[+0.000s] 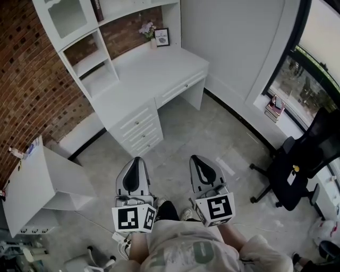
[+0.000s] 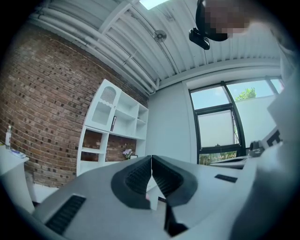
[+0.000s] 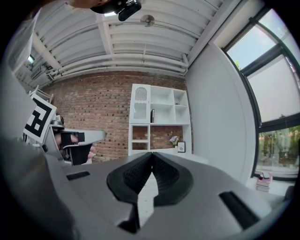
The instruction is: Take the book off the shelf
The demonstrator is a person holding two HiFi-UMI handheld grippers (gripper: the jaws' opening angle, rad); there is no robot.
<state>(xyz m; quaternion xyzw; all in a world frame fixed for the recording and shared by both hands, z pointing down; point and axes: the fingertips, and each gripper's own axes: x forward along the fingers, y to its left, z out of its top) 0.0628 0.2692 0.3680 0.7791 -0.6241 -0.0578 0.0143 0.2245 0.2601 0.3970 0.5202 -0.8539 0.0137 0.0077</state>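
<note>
A dark book (image 1: 97, 9) stands upright on an upper shelf of the white shelf unit (image 1: 85, 58) against the brick wall. It also shows as a thin dark spine in the left gripper view (image 2: 113, 123) and the right gripper view (image 3: 152, 116). My left gripper (image 1: 136, 159) and right gripper (image 1: 194, 158) are held side by side low over the floor, well short of the desk. Both point towards the shelf. The left gripper (image 2: 151, 157) has its jaws closed together with nothing between them, and so does the right gripper (image 3: 152, 154).
A white desk (image 1: 159, 69) with drawers stands under the shelves, with a flower vase (image 1: 149, 31) and a small picture frame (image 1: 162, 36) on it. A black office chair (image 1: 297, 170) is at the right. A low white table (image 1: 32, 180) sits at the left. Stacked books (image 1: 274, 110) lie by the window.
</note>
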